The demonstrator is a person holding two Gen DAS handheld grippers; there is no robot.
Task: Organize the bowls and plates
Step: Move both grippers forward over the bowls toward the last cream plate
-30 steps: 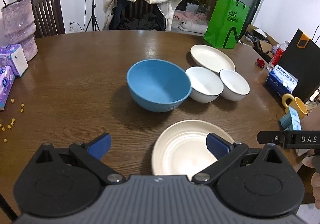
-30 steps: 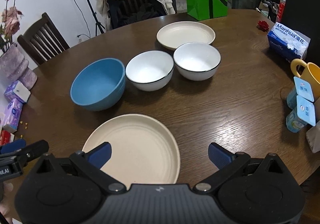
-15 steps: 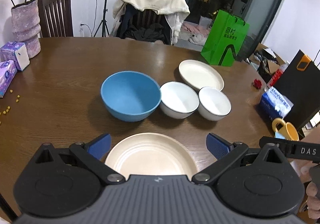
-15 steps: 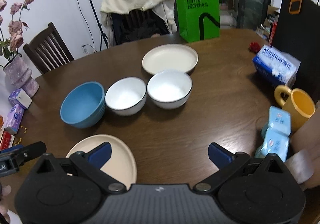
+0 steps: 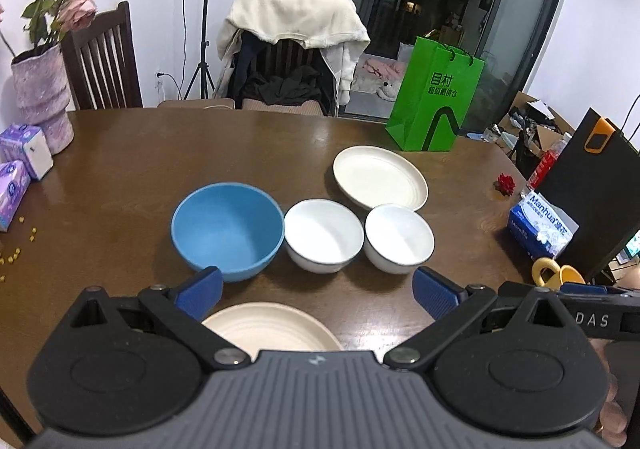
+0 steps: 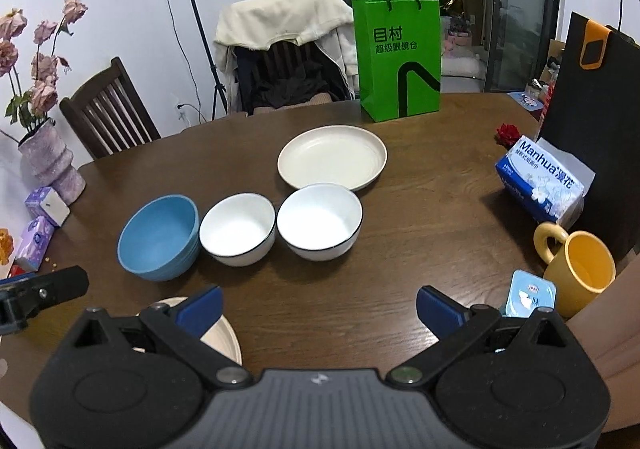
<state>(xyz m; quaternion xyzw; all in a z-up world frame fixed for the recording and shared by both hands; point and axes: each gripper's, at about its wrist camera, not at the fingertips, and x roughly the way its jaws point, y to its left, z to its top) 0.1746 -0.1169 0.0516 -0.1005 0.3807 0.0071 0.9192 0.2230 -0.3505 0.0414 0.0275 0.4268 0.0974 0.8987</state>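
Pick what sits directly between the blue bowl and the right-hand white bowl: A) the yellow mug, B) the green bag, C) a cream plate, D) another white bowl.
D: a second white bowl sits in the row between the blue bowl and the right-hand white bowl.

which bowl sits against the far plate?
The right-hand white bowl: its rim overlaps the far plate in view; the other white bowl and blue bowl stand clear.

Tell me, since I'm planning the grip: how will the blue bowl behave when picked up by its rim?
The blue bowl looks matte, so probably not slippery. Its deep, wide body may tilt from a one-sided rim pinch. It sits empty, so likely light.
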